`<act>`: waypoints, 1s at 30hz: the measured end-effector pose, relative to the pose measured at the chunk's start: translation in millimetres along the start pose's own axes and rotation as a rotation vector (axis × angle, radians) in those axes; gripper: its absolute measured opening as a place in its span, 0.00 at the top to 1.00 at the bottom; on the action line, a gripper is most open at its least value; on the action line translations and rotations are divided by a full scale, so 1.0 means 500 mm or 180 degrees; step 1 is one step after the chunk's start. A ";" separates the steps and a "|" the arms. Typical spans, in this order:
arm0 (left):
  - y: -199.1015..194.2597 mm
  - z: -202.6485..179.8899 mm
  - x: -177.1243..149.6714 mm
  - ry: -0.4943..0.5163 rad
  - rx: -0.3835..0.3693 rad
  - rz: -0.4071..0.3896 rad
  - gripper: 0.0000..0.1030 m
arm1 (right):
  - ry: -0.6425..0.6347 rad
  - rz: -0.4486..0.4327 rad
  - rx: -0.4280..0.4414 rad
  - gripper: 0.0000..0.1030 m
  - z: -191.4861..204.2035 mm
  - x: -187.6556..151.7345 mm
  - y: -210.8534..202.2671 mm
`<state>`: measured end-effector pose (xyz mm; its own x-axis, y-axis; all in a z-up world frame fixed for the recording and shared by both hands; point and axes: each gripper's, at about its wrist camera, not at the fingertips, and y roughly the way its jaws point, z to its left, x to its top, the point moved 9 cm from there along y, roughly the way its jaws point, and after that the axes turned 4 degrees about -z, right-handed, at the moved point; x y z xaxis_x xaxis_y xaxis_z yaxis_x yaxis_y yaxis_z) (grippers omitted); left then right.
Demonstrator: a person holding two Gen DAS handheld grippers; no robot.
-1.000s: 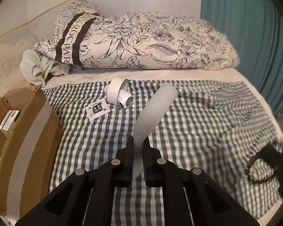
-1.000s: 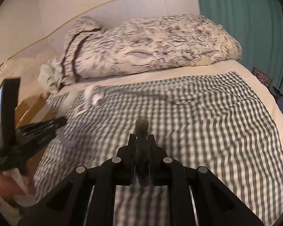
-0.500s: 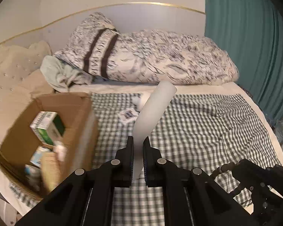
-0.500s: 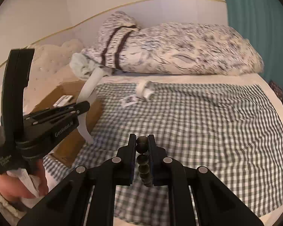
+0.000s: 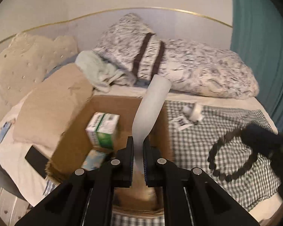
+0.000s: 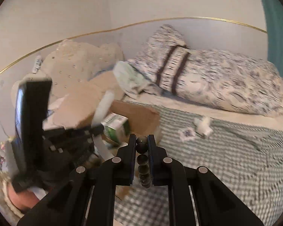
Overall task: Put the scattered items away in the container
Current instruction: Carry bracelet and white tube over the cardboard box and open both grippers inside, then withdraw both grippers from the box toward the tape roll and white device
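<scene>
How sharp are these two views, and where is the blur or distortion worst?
Left wrist view: left gripper and its white shoehorn are fairly crisp; the cardboard box and bead bracelet smear. Right wrist view: right gripper is sharp, the checked blanket streaks. Both bend the gold headboard trim.

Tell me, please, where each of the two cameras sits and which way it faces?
Left wrist: on the left gripper, angled down over the cardboard box; its fingers pinch a white shoehorn.
Right wrist: on the right gripper, facing the bed; its fingers clamp a bead bracelet; a hand shows.
Shared: box, floral pillow, each other's gripper.
</scene>
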<state>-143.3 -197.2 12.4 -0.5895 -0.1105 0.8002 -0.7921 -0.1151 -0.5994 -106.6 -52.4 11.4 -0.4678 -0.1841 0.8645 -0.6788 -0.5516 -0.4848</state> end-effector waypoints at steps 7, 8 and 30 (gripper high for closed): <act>0.054 0.083 -0.021 -0.0124 0.0062 0.0180 0.80 | -0.0050 0.0148 0.0238 0.89 0.095 0.012 0.116; 0.064 0.086 -0.028 -0.0082 0.0080 0.0240 0.75 | -0.0049 0.0186 0.0257 0.89 0.101 0.007 0.132; 0.045 -0.091 -0.035 0.0061 -0.0125 0.0190 0.09 | 0.0565 -0.0022 -0.0698 0.29 -0.224 -0.052 0.001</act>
<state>-158.2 -152.7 -14.3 -0.6384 -0.0970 0.7635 -0.7609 -0.0699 -0.6451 -158.2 43.4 -26.2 -0.5413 -0.0250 0.8404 -0.7796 -0.3595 -0.5128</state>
